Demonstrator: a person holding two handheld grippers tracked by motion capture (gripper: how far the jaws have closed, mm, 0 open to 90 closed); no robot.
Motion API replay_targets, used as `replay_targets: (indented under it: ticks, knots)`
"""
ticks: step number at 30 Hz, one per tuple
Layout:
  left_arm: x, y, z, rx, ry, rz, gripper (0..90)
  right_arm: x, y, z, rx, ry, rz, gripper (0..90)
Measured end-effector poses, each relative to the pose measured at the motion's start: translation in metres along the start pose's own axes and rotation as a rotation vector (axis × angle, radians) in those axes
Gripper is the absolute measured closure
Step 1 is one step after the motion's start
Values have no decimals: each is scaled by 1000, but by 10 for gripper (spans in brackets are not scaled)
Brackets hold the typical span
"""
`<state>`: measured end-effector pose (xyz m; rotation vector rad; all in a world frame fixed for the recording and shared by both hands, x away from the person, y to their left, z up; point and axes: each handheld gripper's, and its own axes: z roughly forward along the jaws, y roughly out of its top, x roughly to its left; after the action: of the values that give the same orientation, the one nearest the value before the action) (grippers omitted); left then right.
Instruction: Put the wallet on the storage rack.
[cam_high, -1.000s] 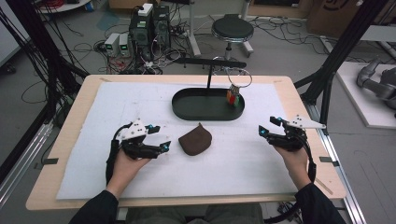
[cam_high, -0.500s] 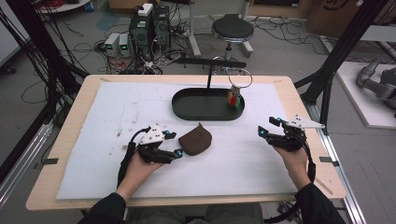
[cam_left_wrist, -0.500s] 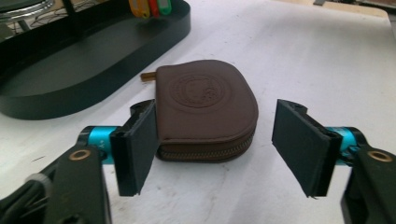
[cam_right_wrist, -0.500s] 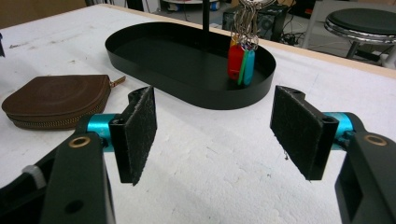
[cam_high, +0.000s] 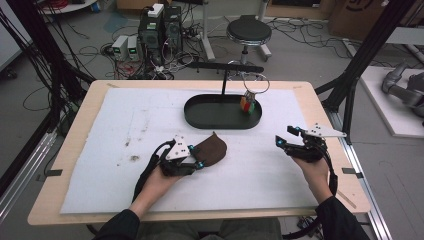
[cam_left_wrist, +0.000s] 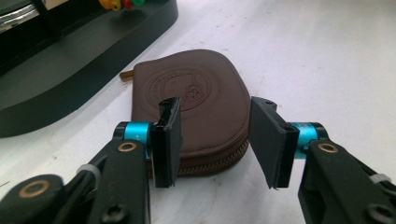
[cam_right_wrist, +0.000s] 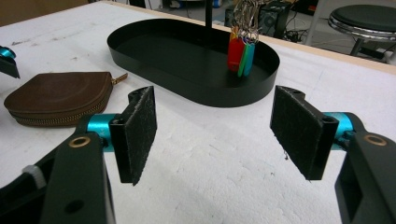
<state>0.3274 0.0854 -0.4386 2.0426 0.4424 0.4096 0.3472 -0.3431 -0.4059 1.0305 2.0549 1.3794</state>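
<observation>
Between the spread fingers (cam_left_wrist: 169, 135) of the left gripper (cam_left_wrist: 217, 140) lies the near, zippered edge of a brown leather pouch (cam_left_wrist: 196, 102); one pad overlaps its corner, the other stands off to the side, and whether either pad touches the leather I cannot tell. The pouch lies flat on the white mat (cam_high: 125, 130) that covers the worktop (cam_high: 85, 100), its embossed round stamp facing up and a small zipper pull sticking out at its far end. From the high view the left gripper (cam_high: 192, 161) sits at the pouch (cam_high: 210, 150), near the middle of the mat, held from below by the person's left hand (cam_high: 157, 180).

Off to the right, well apart from the pouch, the right gripper (cam_right_wrist: 215, 133) hovers with its fingers (cam_right_wrist: 140, 130) spread wide and nothing between them but bare mat. Beyond both grippers rests a black oval tray (cam_high: 200, 112), with a bunch of coloured key tags (cam_high: 247, 102) hanging on a ring over its right end. A thin black post (cam_high: 223, 82) rises from the tray's far side.
</observation>
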Motion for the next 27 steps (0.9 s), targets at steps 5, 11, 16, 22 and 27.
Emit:
replay_targets:
  ticks: [5,11,16,22,27]
  knots:
    - [-5,0,7,26,-11,40,545,0,0,0,0,1,0,325]
    - [-5,-1,11,39,6,78,603,0,0,0,2,-1,-7,325]
    - [-9,0,12,42,2,131,715,1,0,1,5,0,-7,328]
    - [-11,2,12,35,-16,141,837,1,0,0,3,2,-7,330]
    - [-8,4,8,17,-35,97,883,2,0,0,0,3,-6,334]
